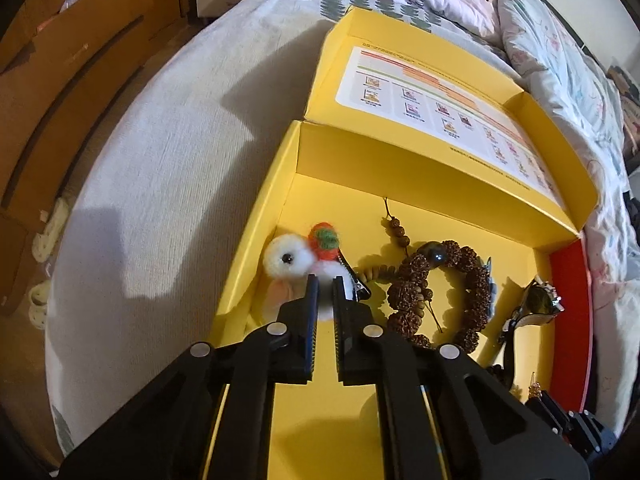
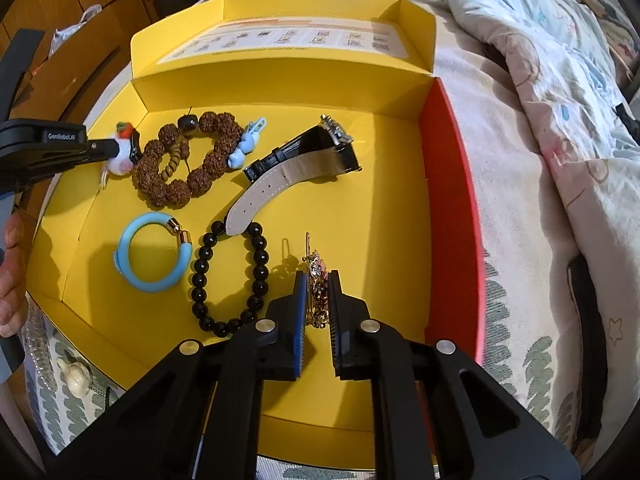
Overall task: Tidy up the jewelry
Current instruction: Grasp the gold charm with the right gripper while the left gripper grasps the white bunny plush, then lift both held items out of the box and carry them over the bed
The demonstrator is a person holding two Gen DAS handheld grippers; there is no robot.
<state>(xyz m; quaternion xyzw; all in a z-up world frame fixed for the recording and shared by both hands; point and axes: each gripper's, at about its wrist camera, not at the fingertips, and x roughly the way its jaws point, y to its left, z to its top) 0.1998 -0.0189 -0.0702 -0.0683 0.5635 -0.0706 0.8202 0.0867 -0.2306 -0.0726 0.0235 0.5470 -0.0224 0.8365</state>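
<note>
Pinching fluffy clip [image 1: 298,258] by box wall [image 1: 256,216], left gripper [image 1: 325,286], right gripper [image 2: 317,280] clamping brooch [image 2: 318,292] mid-floor

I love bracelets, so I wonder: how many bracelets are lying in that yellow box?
3. The brown knobbly-bead bracelet lies at the back left, the light blue bangle at the front left, and the black bead bracelet just right of the bangle. The tools might hide more.

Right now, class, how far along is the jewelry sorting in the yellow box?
Done: the brown bead bracelet, watch, blue bangle and black bead bracelet already lie in the yellow box. In hand: the left gripper is closed on the fluffy white clip, the right gripper on the gold brooch. Left: placing those two.
</note>
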